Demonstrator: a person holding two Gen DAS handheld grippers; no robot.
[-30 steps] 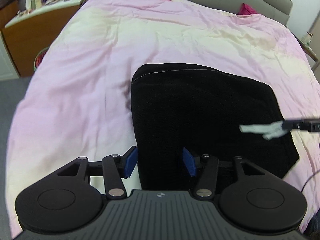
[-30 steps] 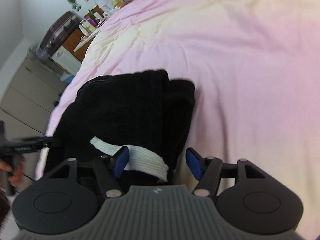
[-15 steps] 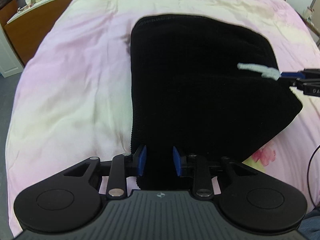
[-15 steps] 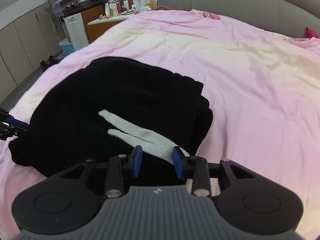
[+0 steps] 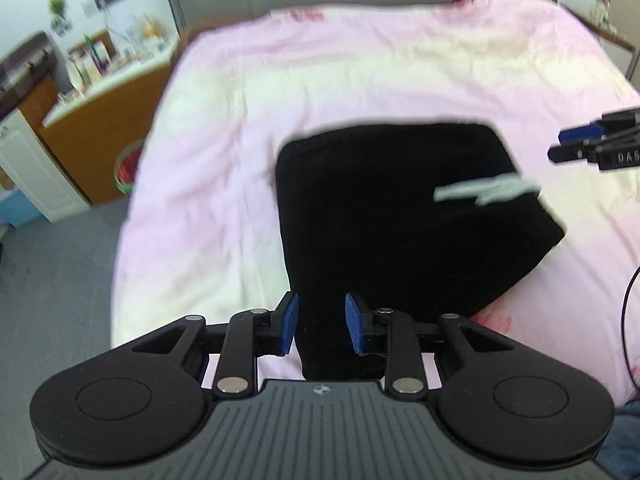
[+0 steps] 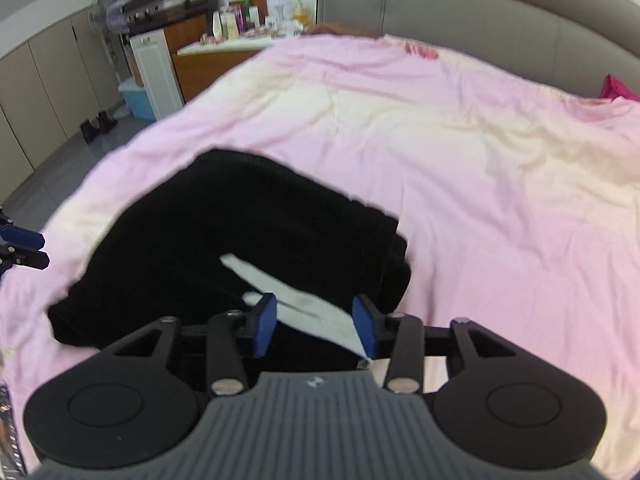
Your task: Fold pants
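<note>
Folded black knit pants (image 5: pixel 400 220) lie as a compact bundle on the pink-and-cream bedspread (image 5: pixel 340 80), near its front edge and well clear of the grey padded headboard (image 6: pixel 460 12); a white drawstring (image 6: pixel 296 304) trails across the top layer toward the right side of the bundle. Left gripper (image 5: pixel 322 328): jaws part open, blue pads astride the near left corner of the bundle, not pressing on the cloth. Right gripper (image 6: pixel 316 326): jaws have just been opening, now about half apart; the drawstring and the near right corner show between the pads, released rather than pinched. Step in hand, as judged: both corners let go after a fold, the hands drawing away. The next move calls either for one more fold, each gripper re-closing on a near corner, or merely for tucking the loose drawstring in and smoothing the bundle.
</note>
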